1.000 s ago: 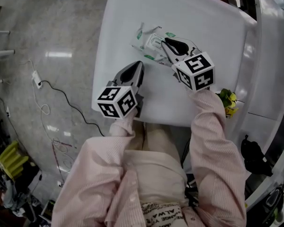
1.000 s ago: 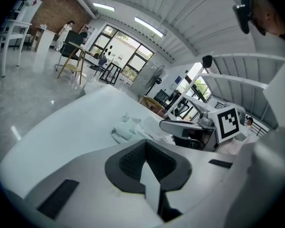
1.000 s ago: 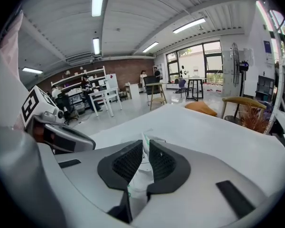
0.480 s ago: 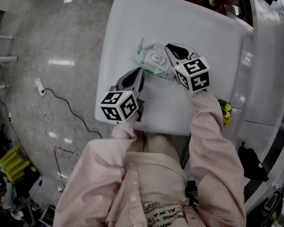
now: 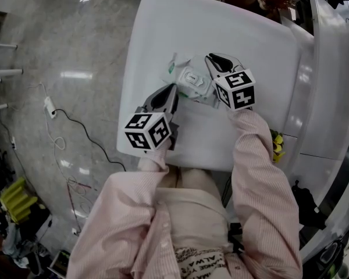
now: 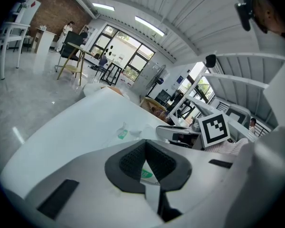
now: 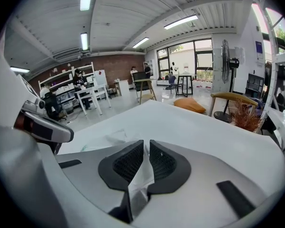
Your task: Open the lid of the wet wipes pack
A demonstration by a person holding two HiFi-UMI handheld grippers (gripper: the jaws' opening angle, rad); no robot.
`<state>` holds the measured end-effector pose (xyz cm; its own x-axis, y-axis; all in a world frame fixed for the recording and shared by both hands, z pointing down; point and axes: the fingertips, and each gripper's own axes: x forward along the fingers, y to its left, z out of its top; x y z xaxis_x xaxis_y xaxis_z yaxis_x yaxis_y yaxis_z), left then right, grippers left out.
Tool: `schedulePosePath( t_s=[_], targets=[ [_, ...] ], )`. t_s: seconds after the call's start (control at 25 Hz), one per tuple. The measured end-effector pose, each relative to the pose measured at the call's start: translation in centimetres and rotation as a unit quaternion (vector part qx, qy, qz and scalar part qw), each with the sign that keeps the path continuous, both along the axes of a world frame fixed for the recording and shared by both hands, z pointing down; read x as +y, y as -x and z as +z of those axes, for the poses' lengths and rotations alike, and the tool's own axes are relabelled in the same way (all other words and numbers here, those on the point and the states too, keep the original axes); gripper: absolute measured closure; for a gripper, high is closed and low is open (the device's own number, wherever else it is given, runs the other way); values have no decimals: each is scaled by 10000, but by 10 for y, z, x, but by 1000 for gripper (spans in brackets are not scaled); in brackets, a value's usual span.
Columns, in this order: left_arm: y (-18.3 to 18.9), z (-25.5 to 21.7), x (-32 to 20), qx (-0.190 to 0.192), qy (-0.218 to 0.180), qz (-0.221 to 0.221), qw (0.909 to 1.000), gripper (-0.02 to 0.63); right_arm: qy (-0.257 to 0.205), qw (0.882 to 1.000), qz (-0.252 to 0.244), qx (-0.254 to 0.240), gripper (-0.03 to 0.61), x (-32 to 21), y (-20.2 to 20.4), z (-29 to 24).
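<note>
The wet wipes pack (image 5: pixel 189 78) is seen on the white worktop (image 5: pixel 250 34), toward its left edge and nearer the front rim than the far one. A broad stretch of smooth surface is left open beyond the pack and to its right. The pack is a soft pouch of crinkled, glossy film with green marks at its ends. A pale, rounded lid (image 5: pixel 193 74) is set in its top face — whether it is lifted at all cannot be made out.

The left hand-held gripper (image 5: pixel 171 90) is brought in from the near side with its jaws narrow, and the pack's near edge is caught between the ribbed black pads. The right hand-held gripper (image 5: pixel 212 58) is laid along the pack's right end. Its jaws are nearly together, a fold of translucent film is pinched between them, and they have just been eased slightly apart.

Past the worktop's left edge, polished grey floor (image 5: pixel 58 39) is seen, crossed by a thin cable (image 5: pixel 75 118).
</note>
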<state>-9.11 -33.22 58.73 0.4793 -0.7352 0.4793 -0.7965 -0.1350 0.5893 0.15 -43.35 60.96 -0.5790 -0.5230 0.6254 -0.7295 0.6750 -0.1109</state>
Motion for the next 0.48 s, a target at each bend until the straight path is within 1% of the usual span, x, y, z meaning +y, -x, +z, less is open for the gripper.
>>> schedulePosePath(
  t_s=[0.28,0.4,0.48],
  targets=[
    [1,1,-4,-17,20,-5,10000,614,3,9999,103,-28,557,-3,-1,6],
    [1,-1,-4,-28,4,18,10000,614,-115,9999,76,-81,555,-3,0,2],
    [2,-4,-4,-42,-15,41,10000,614,-240,9996,-31,-120,555,-1,2,-3]
  ],
)
